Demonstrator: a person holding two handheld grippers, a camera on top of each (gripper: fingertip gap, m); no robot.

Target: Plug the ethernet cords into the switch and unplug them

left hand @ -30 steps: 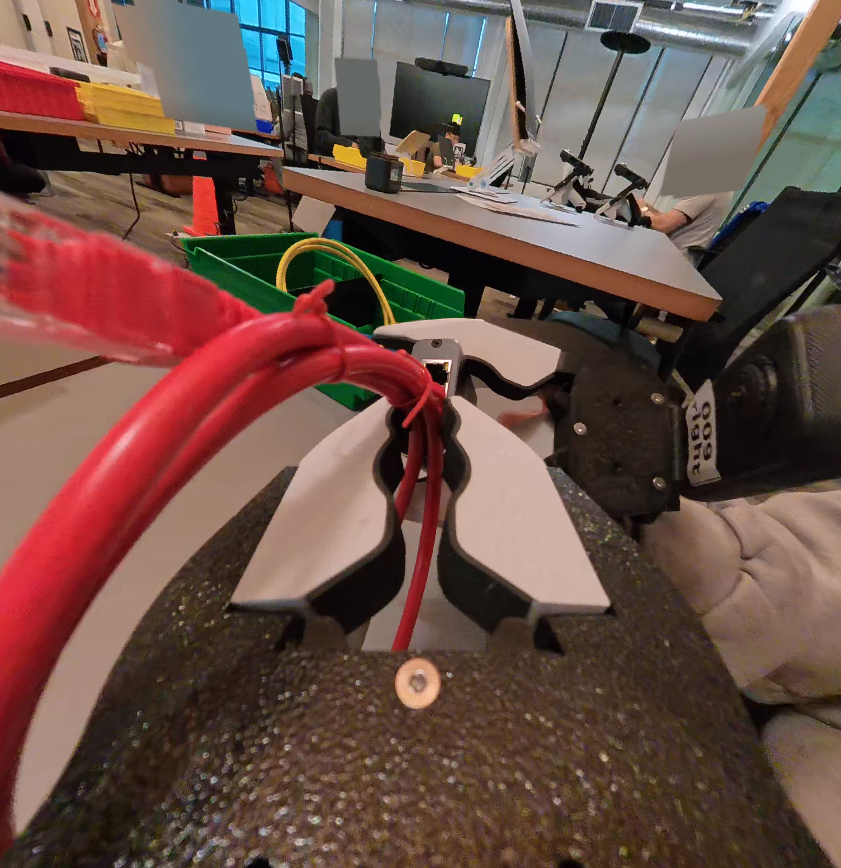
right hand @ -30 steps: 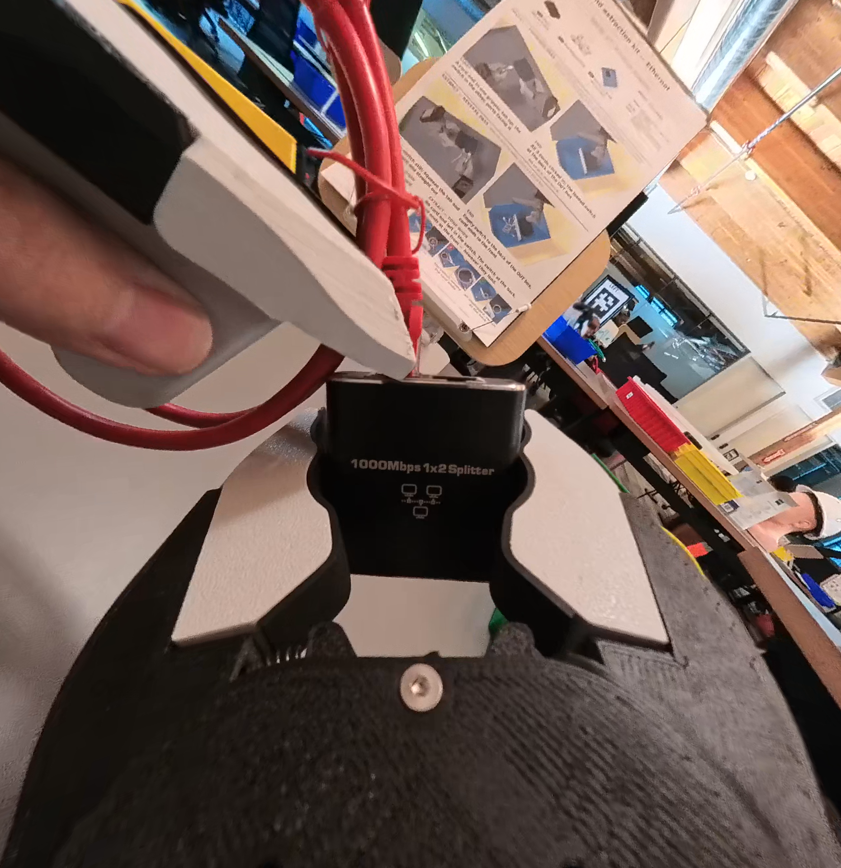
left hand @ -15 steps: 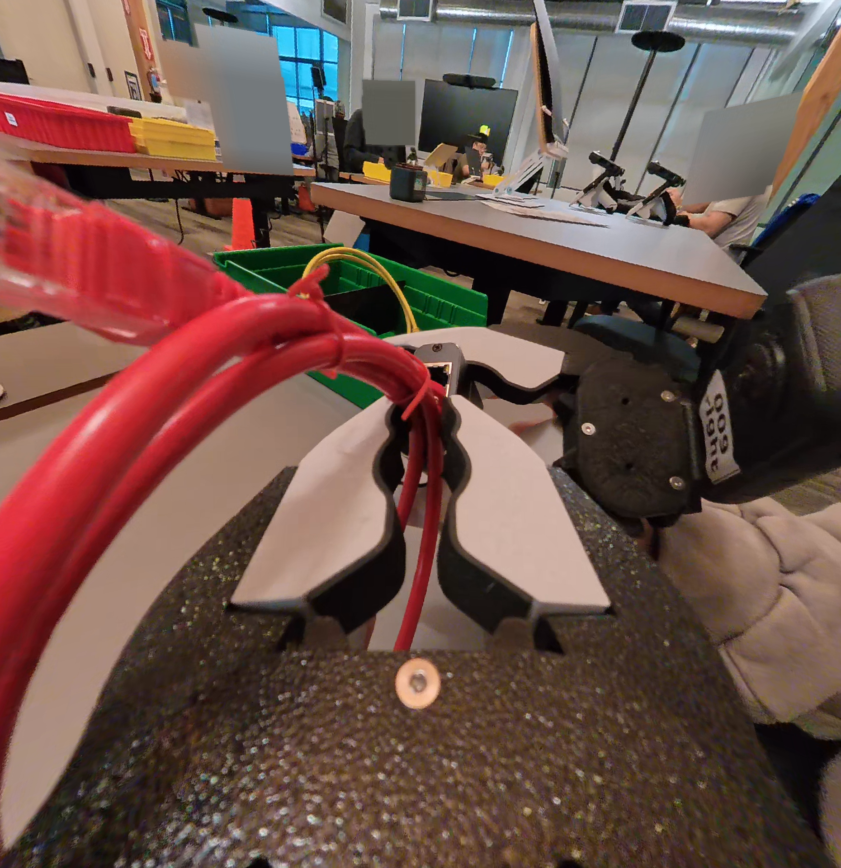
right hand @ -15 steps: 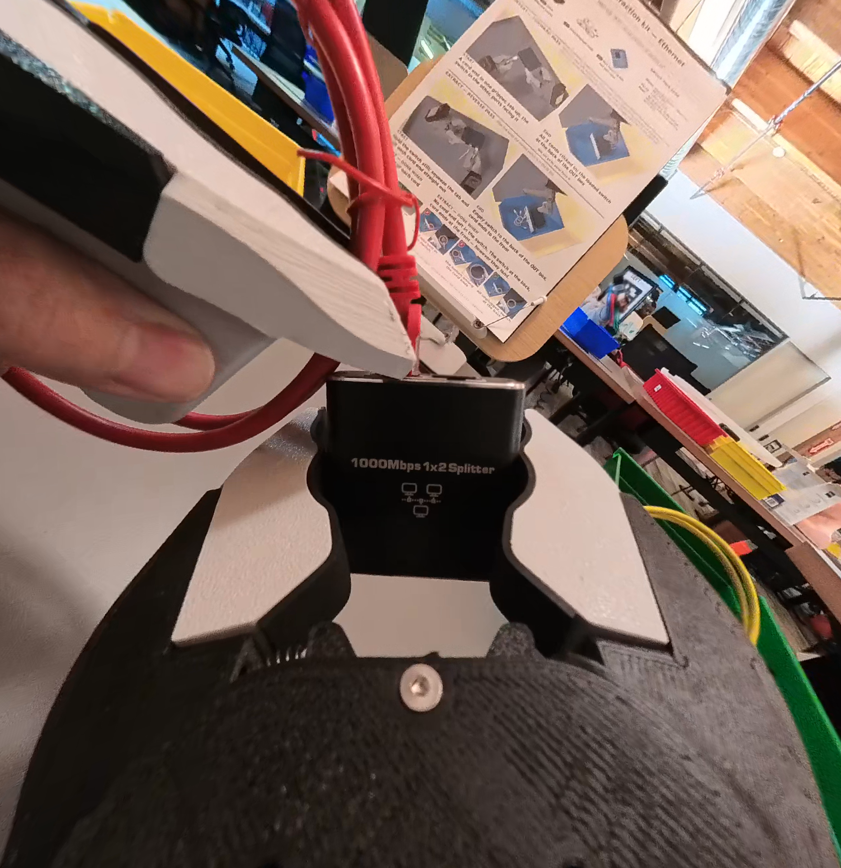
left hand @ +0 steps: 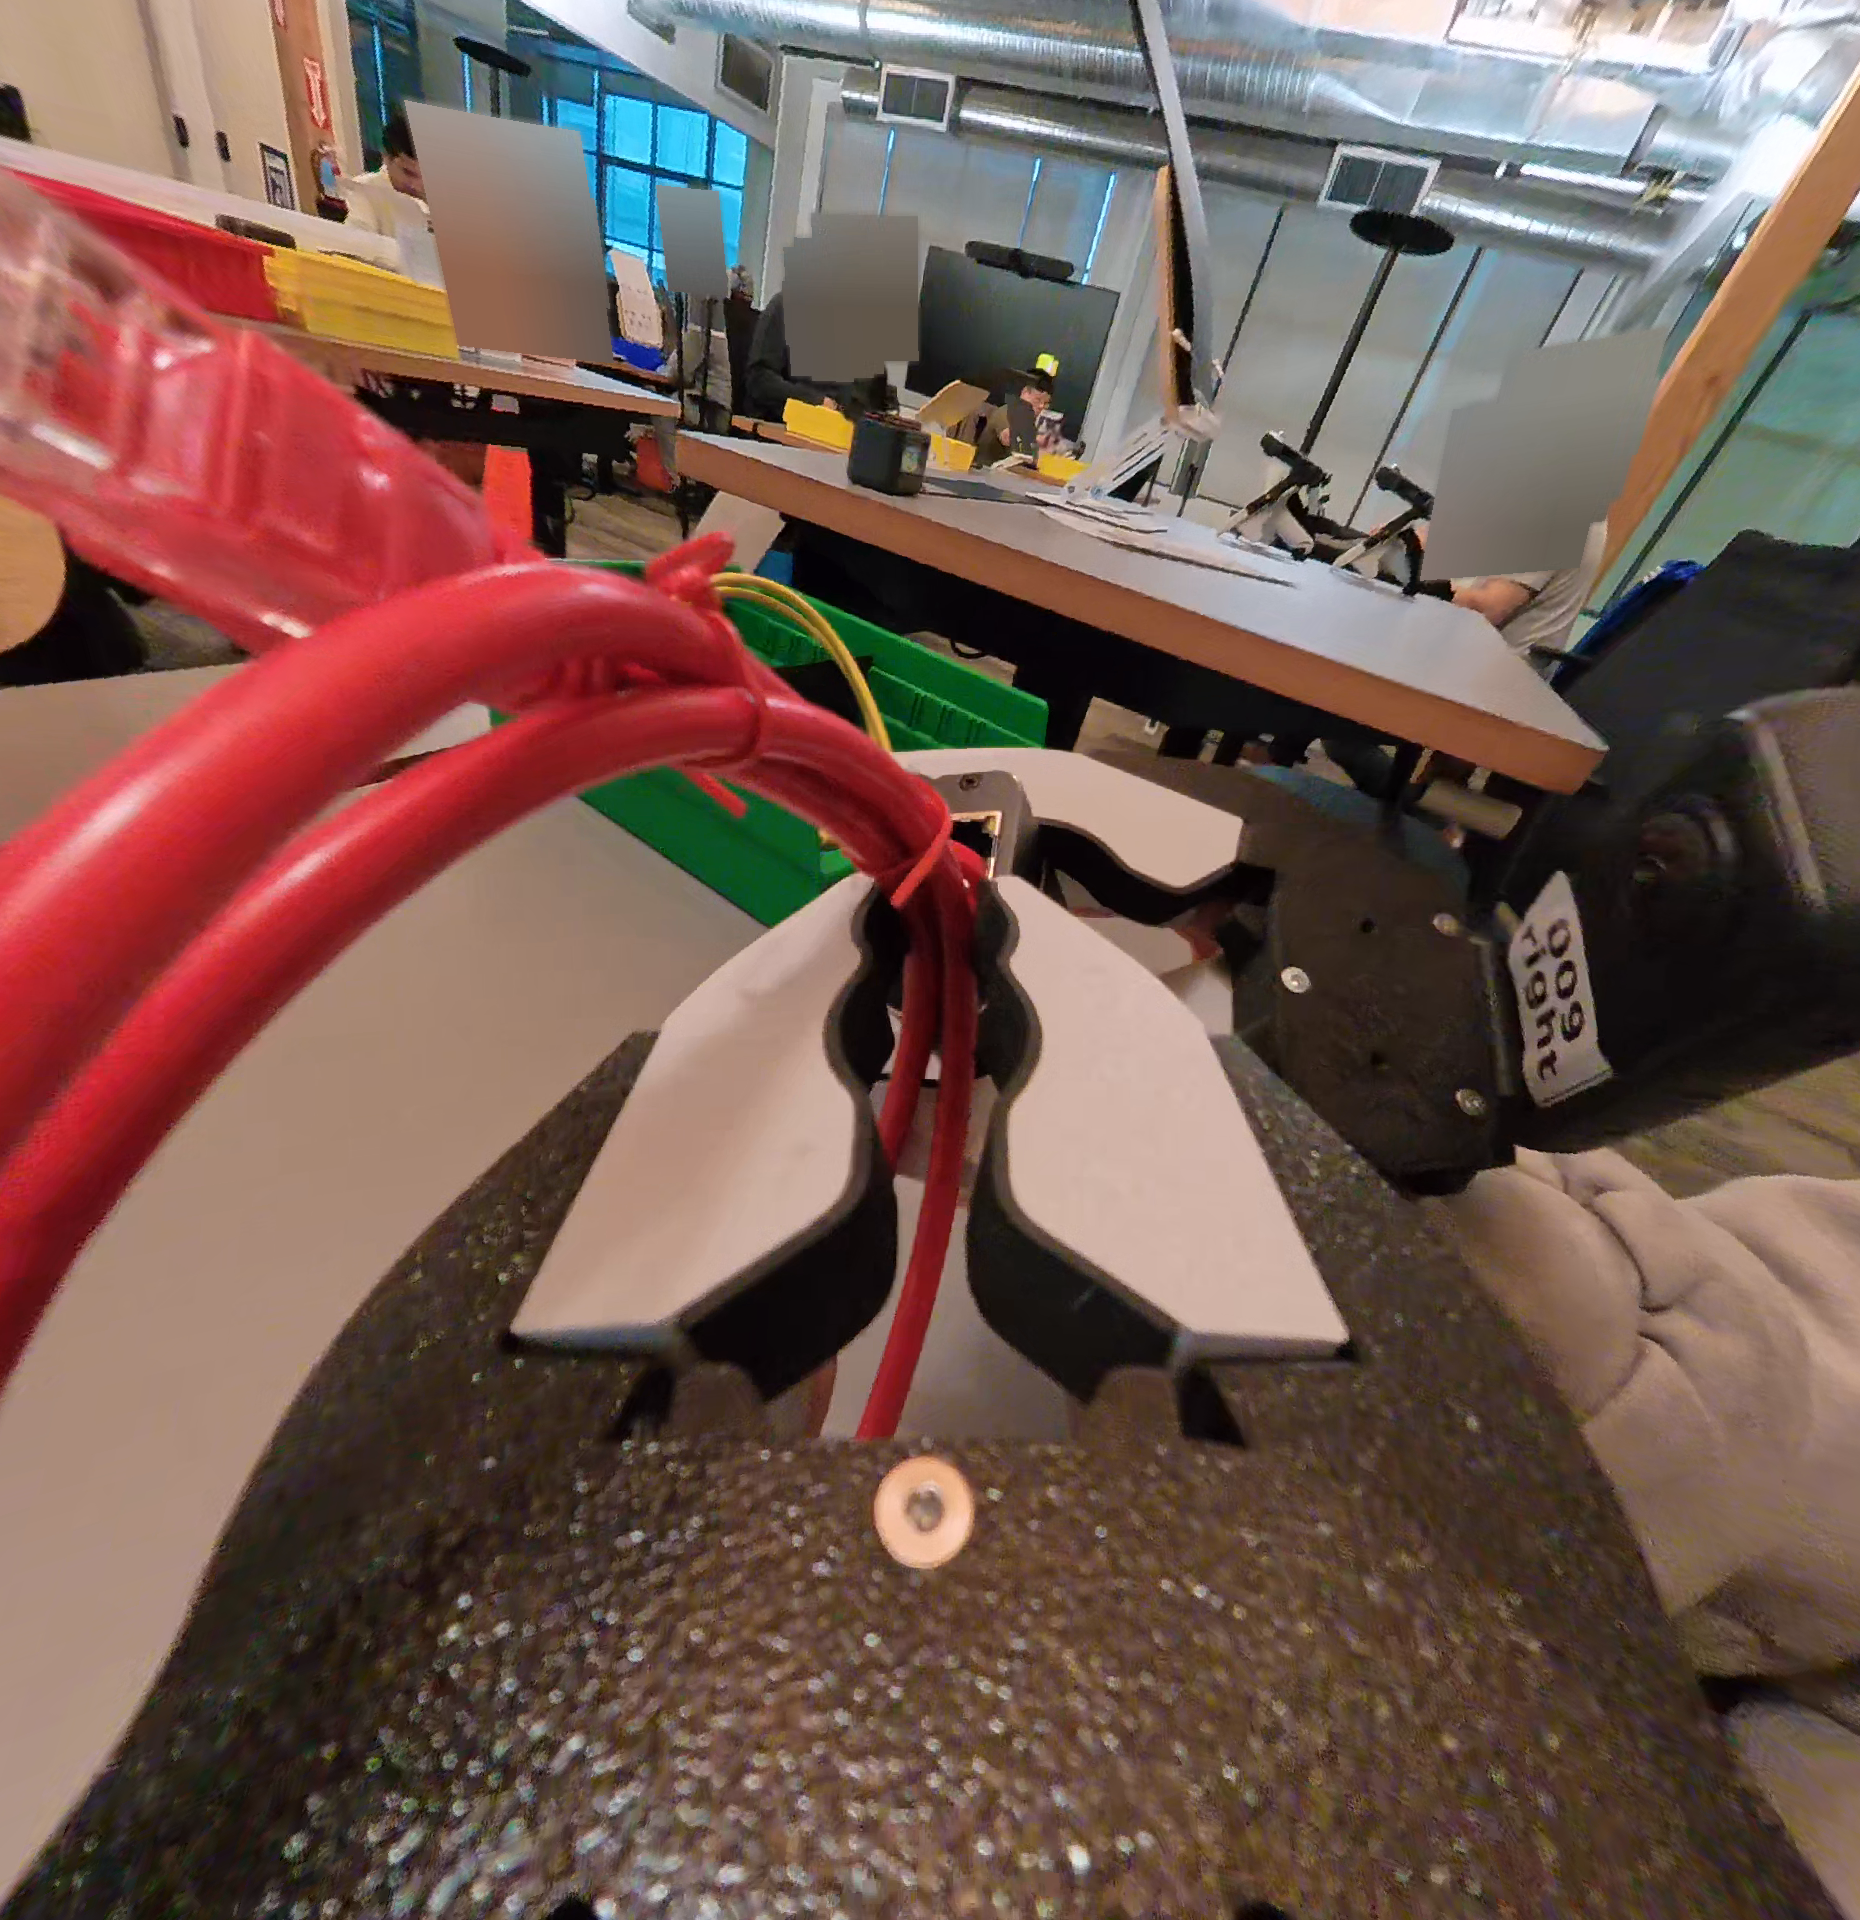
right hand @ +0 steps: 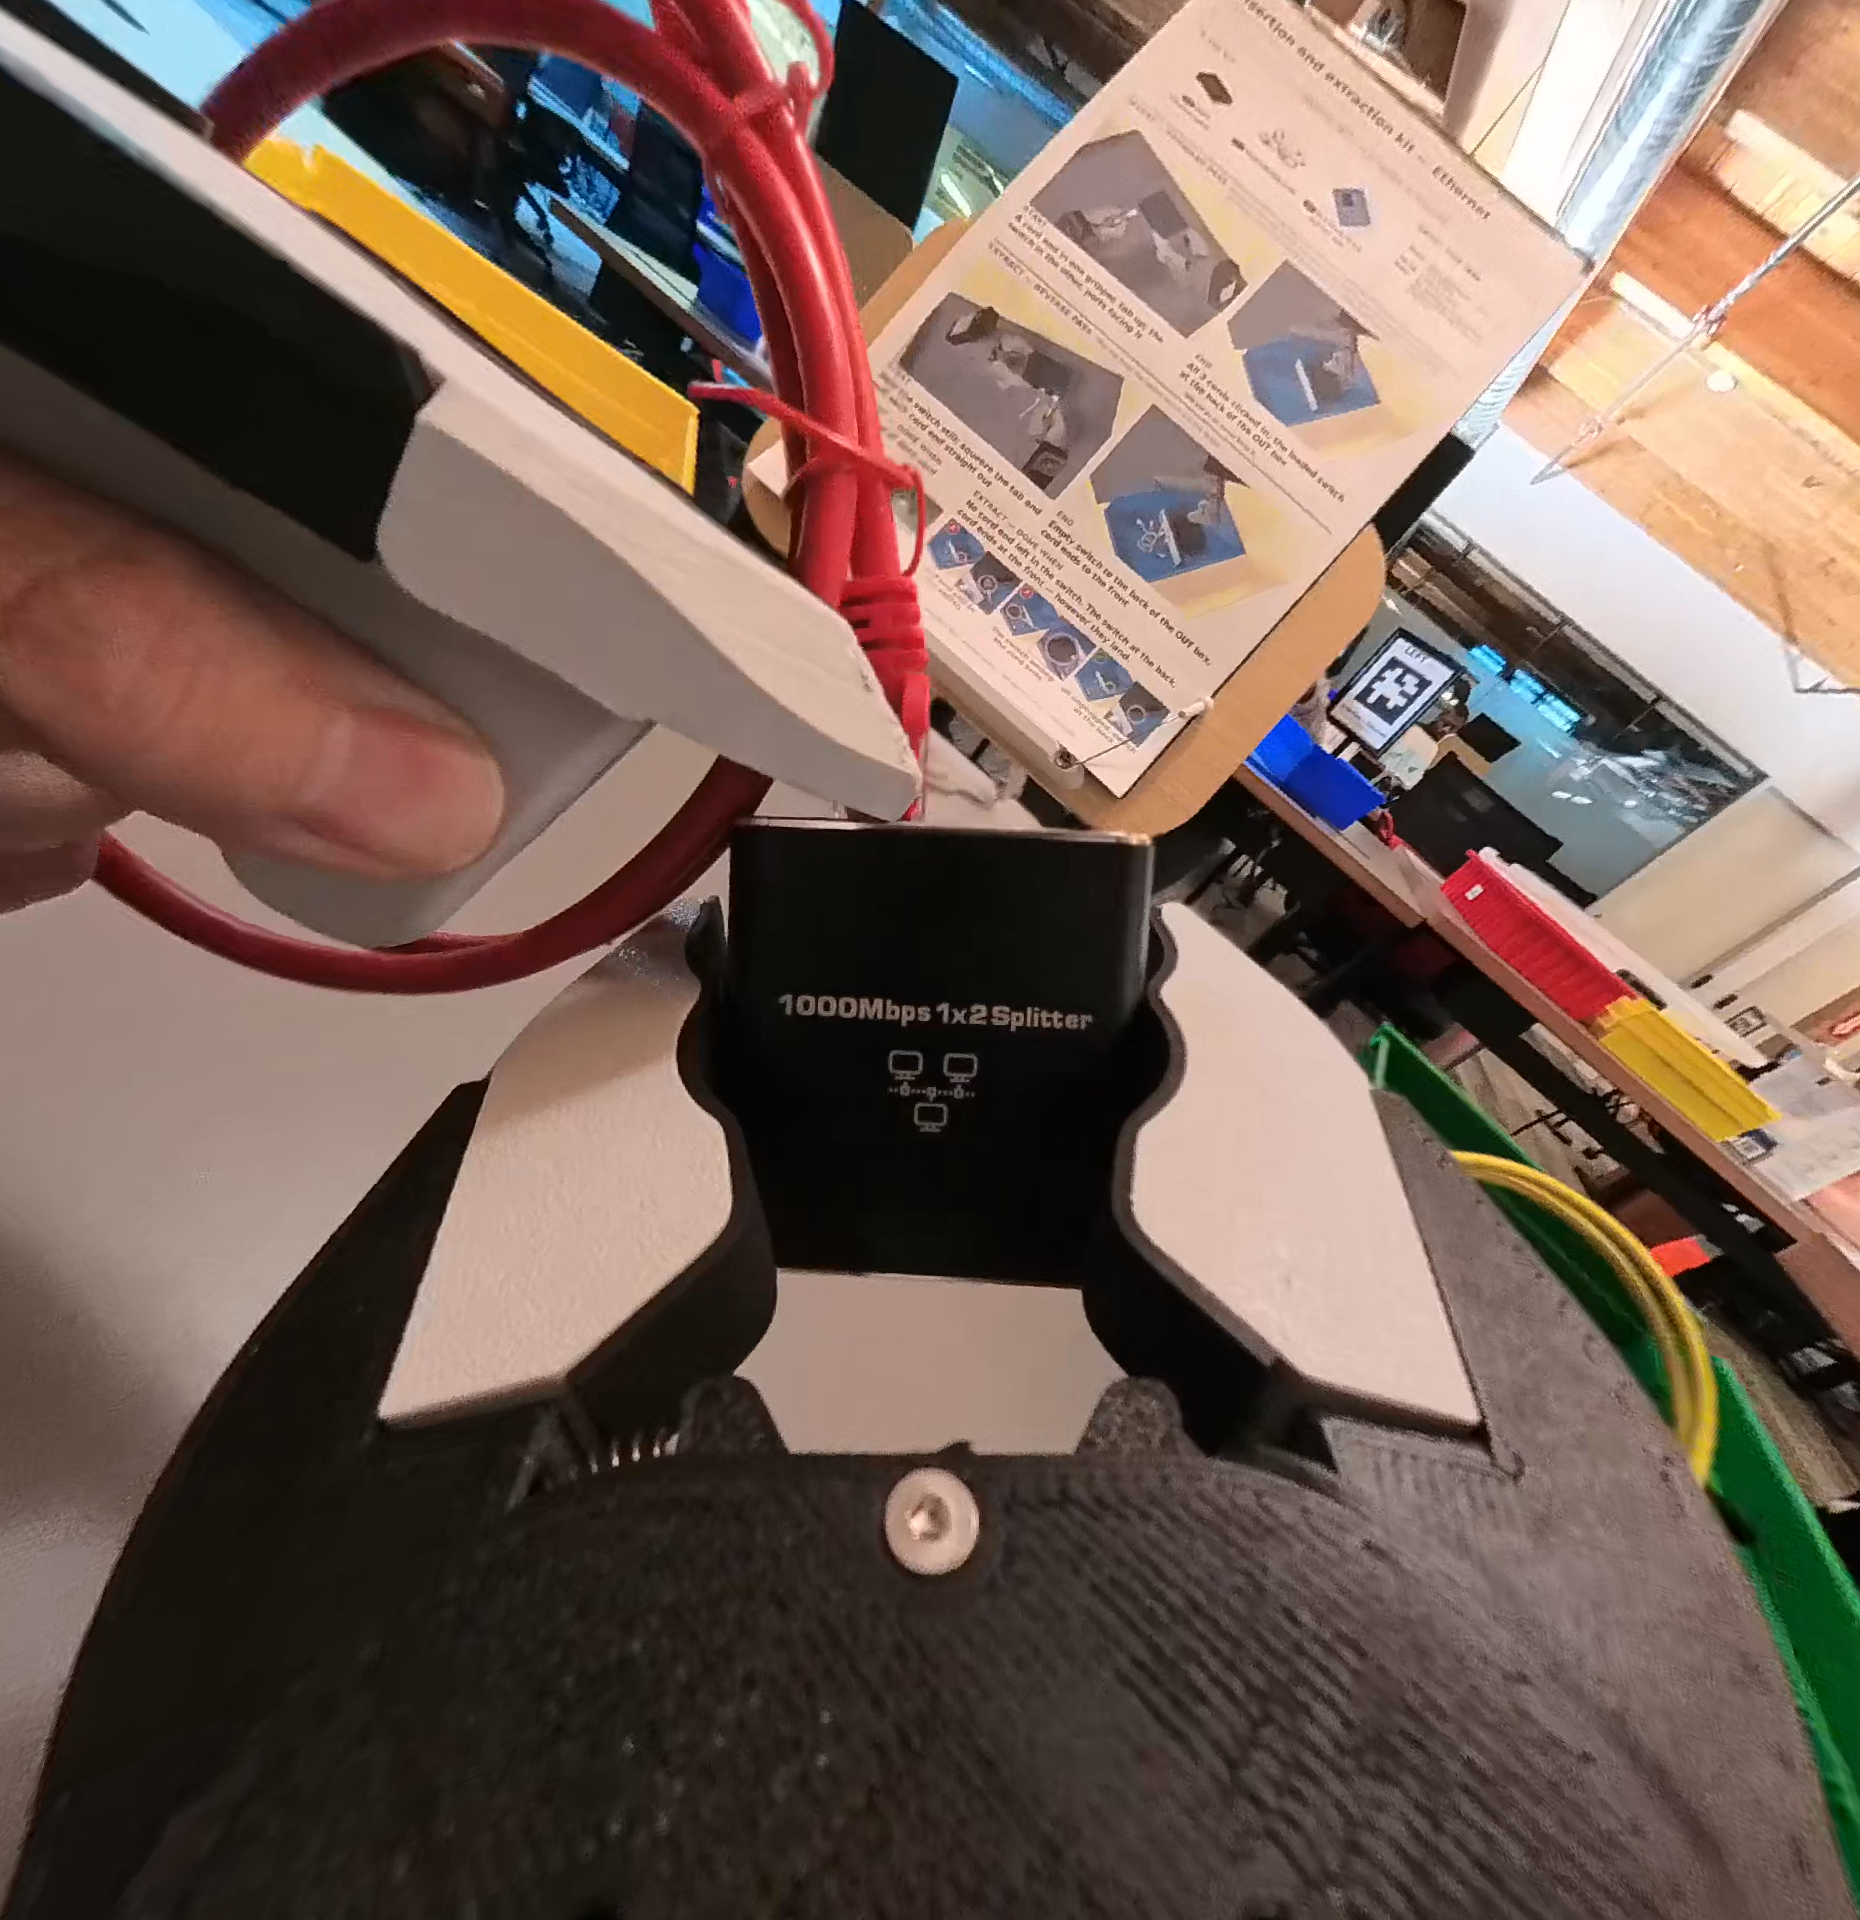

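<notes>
Left gripper (left hand: 931, 935) pinches red cord (left hand: 386, 748) against right gripper's (right hand: 931, 935) switch (right hand: 936, 1039)

Two hand-held grippers meet tip to tip.

The left gripper (left hand: 931, 935) has its fingers pressed nearly together, clamping a red cord (left hand: 921, 1195). The right gripper (right hand: 931, 997) has its fingers spread wider, gripping a black switch (right hand: 936, 1049) by its sides. A bare fingertip (right hand: 313, 769) presses under the left gripper's finger.
</notes>
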